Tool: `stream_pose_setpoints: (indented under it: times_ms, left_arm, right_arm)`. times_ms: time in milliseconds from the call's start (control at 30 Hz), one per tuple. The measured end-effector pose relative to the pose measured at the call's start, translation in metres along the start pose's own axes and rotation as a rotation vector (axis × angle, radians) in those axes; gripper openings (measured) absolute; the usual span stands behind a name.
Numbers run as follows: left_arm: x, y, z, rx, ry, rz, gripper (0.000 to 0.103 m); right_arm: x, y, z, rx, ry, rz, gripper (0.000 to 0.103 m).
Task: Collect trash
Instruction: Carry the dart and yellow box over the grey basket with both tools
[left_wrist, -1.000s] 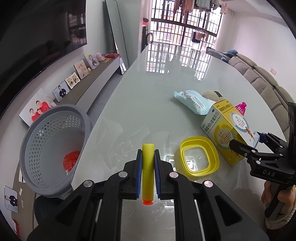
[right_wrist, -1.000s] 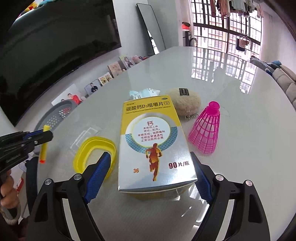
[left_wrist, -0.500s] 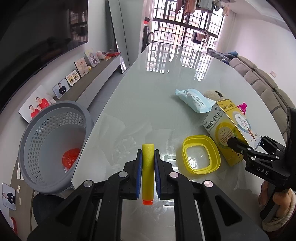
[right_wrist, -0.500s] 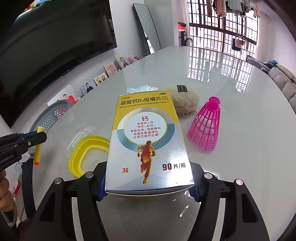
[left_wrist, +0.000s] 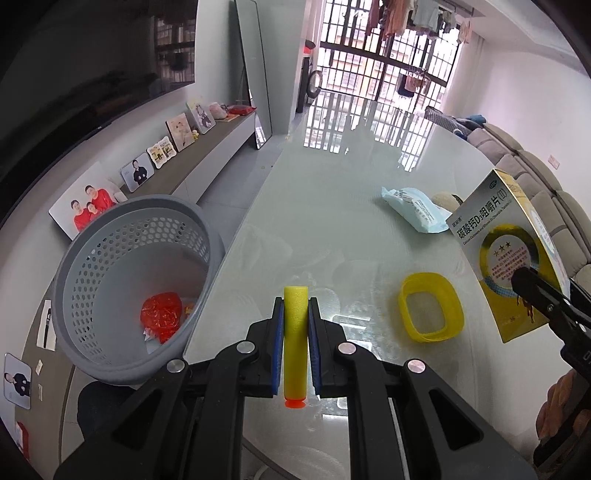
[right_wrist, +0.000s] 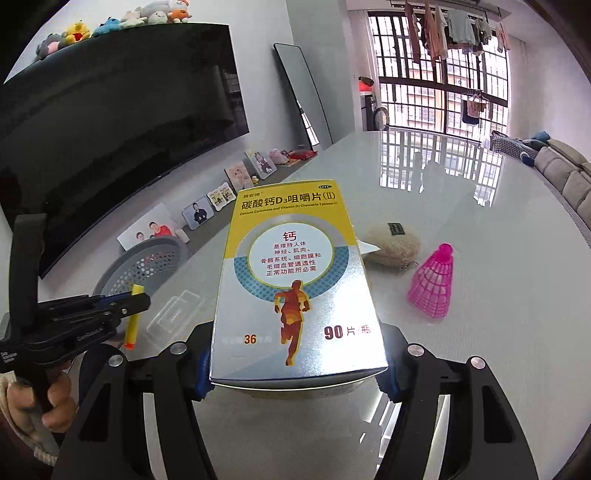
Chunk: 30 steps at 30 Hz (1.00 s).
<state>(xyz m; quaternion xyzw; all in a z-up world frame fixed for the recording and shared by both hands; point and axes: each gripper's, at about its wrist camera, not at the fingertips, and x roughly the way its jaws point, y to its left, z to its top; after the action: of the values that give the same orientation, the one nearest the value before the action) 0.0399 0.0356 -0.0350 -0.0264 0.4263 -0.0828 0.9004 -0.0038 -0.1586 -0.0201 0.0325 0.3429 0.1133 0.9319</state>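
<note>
Glossy white desk (left_wrist: 332, 206) in a living room: left gripper (left_wrist: 295, 347) fingers clamp a yellow foam dart (left_wrist: 294, 343), its long axis along them, orange tip rearward. Right gripper (right_wrist: 295, 380) fingers, just closed, pinch a tablet box (right_wrist: 291, 280) lifted off the desk. Beside the desk, a grey basket (left_wrist: 74, 295) holds a red wrapper (left_wrist: 162, 317).

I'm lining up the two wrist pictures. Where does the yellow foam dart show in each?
Left wrist: the yellow foam dart stands bottom centre, pinched between the left gripper's fingers.
Right wrist: the dart is at the left edge, hanging orange tip down from that same gripper.
Shared landmark: the grey perforated basket, left of the dart in the left view, behind it in the right.
</note>
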Motion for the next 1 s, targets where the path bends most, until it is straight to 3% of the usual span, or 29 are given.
stream_pose_setpoints:
  times_ms: [433, 700, 1000]
  left_arm:
    - [0.005, 0.085, -0.003, -0.088, 0.014, 0.101, 0.013]
    - [0.014, 0.146, -0.001, -0.14, 0.028, 0.172, 0.013]
    - [0.027, 0.186, 0.001, -0.172, 0.041, 0.238, 0.013]
  right_arm:
    - [0.055, 0.1, 0.02, -0.095, 0.074, 0.18, 0.064]
    - [0.102, 0.156, 0.034, -0.165, 0.141, 0.239, 0.064]
    - [0.15, 0.206, 0.045, -0.231, 0.219, 0.255, 0.064]
